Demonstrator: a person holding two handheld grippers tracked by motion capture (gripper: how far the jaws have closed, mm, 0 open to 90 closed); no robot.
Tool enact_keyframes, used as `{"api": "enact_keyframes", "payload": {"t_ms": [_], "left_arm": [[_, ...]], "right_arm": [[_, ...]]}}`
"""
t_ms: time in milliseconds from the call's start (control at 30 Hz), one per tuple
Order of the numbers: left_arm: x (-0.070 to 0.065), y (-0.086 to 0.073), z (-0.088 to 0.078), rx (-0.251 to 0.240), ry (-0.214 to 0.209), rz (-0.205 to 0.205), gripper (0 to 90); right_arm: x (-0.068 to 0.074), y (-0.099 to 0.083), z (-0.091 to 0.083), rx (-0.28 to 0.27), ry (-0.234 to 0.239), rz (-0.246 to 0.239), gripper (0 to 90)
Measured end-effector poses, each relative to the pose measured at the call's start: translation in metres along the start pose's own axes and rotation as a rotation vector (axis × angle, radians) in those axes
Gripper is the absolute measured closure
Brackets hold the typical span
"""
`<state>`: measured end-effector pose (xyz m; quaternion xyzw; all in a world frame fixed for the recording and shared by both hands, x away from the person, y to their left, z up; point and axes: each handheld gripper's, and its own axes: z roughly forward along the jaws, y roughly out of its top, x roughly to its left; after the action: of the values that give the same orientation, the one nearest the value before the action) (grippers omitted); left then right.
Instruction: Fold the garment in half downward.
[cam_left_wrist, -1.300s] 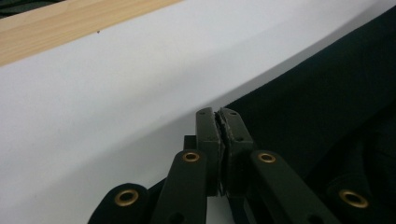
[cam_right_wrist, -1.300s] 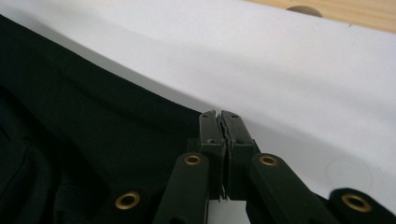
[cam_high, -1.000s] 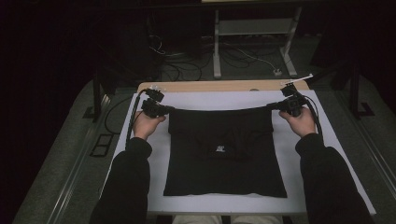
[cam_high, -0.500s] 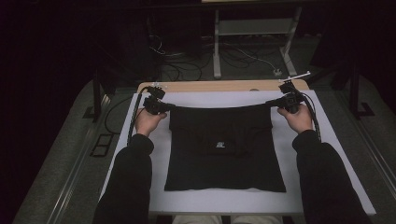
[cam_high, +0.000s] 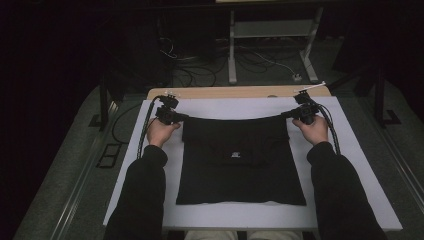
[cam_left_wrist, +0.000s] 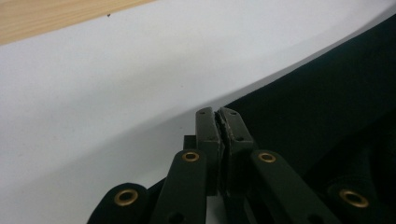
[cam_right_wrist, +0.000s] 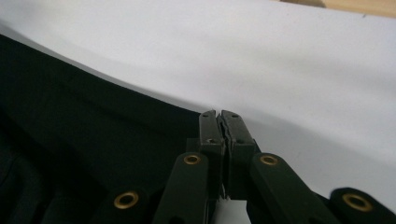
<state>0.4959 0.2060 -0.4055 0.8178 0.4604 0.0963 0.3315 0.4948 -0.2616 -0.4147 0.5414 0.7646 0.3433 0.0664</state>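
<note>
A black garment (cam_high: 240, 160) lies flat on the white sheet (cam_high: 350, 165), a small white label at its middle. Its far edge is lifted and stretched in a sagging line between both grippers. My left gripper (cam_high: 176, 117) pinches the far left corner, held by the person's left hand. My right gripper (cam_high: 291, 114) pinches the far right corner. In the left gripper view the jaws (cam_left_wrist: 218, 112) are pressed together on the black cloth (cam_left_wrist: 327, 93). In the right gripper view the jaws (cam_right_wrist: 219, 113) are likewise shut on the cloth (cam_right_wrist: 70, 116).
A strip of wooden tabletop (cam_high: 240, 92) shows beyond the white sheet. Behind the table, a metal stand (cam_high: 270, 35) and loose cables (cam_high: 200, 75) sit on the dark floor. The person's black-sleeved forearms (cam_high: 145, 190) lie along both sides of the garment.
The right gripper has sunk slightly toward the table and shifted a little inward with its corner. The garment's far edge sags more. The left gripper has stayed in place.
</note>
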Motion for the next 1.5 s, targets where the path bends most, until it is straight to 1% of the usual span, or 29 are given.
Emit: {"api": "enact_keyframes", "payload": {"t_ms": [67,100,167,267,400,533,633,733,933,967,1000,1033,1067,1133,1167,1233,1267,1300,1333,1367,1400,1433,1467,1500], "left_arm": [[0.001,-0.001,0.001,0.005,0.003,-0.004,86.2],[0.001,-0.002,0.003,0.009,0.005,-0.002,86.1],[0.003,-0.003,0.006,0.018,0.005,-0.006,86.1],[0.005,-0.005,0.013,0.017,0.003,-0.013,86.1],[0.005,-0.006,0.017,0.026,0.009,-0.008,86.1],[0.007,-0.009,0.022,0.026,0.01,-0.02,85.9],[0.007,-0.01,0.022,0.032,0.011,-0.016,85.7],[0.007,-0.011,0.024,0.048,0.014,-0.018,85.3],[0.006,-0.01,0.023,0.046,0.015,-0.025,84.4],[0.006,-0.01,0.022,0.052,0.025,-0.029,79.6],[0.005,-0.01,0.022,0.071,0.051,-0.024,76.0],[0.004,-0.01,0.021,0.088,0.07,-0.022,72.5],[0.004,-0.01,0.02,0.099,0.081,-0.022,72.5],[0.005,-0.011,0.016,0.093,0.089,-0.036,68.2],[0.006,-0.012,0.013,0.088,0.078,-0.049,63.9],[0.007,-0.013,0.01,0.089,0.056,-0.066,57.0],[0.007,-0.013,0.008,0.093,0.04,-0.07,52.7],[0.007,-0.012,0.006,0.087,0.026,-0.067,48.9],[0.005,-0.012,0.003,0.068,0.018,-0.064,45.7],[0.003,-0.012,0.0,0.049,0.021,-0.054,42.1],[0.0,-0.012,-0.005,0.015,-0.002,-0.057,34.5],[0.0,-0.012,-0.005,0.015,-0.002,-0.057,32.0],[-0.001,-0.011,-0.006,-0.001,-0.011,-0.064,32.0],[-0.005,-0.01,-0.008,-0.018,-0.026,-0.058,23.0]], "right_arm": [[0.0,-0.001,0.001,-0.001,0.001,0.005,86.3],[-0.001,-0.001,0.003,-0.003,0.007,0.016,86.2],[-0.001,-0.002,0.004,-0.001,0.007,0.018,86.2],[-0.003,-0.003,0.007,0.0,0.014,0.027,86.1],[-0.005,-0.005,0.009,0.002,0.02,0.032,86.1],[-0.007,-0.007,0.01,0.001,0.024,0.039,86.1],[-0.008,-0.008,0.011,0.0,0.026,0.039,86.1],[-0.008,-0.008,0.011,-0.002,0.031,0.041,86.0],[-0.01,-0.01,0.009,-0.013,0.049,0.051,84.8],[-0.01,-0.011,0.007,-0.024,0.053,0.053,77.8],[-0.01,-0.011,0.007,-0.024,0.053,0.053,77.8],[-0.007,-0.012,0.004,-0.038,0.04,0.048,60.8],[-0.007,-0.012,0.004,-0.038,0.04,0.048,60.8],[-0.005,-0.012,0.001,-0.045,0.06,0.033,52.8],[-0.003,-0.012,-0.001,-0.054,0.063,0.027,49.6],[0.001,-0.012,-0.005,-0.07,0.084,0.017,44.5],[0.003,-0.012,-0.007,-0.076,0.085,0.012,41.3],[0.005,-0.011,-0.008,-0.083,0.09,0.006,38.1],[0.007,-0.01,-0.01,-0.085,0.103,0.0,33.6],[0.009,-0.01,-0.012,-0.09,0.106,-0.007,28.6],[0.014,-0.009,-0.017,-0.104,0.109,-0.019,20.7],[0.016,-0.008,-0.018,-0.112,0.113,-0.023,17.2],[0.016,-0.008,-0.018,-0.112,0.113,-0.023,17.2],[0.02,-0.008,-0.021,-0.126,0.121,-0.027,11.5]]}}
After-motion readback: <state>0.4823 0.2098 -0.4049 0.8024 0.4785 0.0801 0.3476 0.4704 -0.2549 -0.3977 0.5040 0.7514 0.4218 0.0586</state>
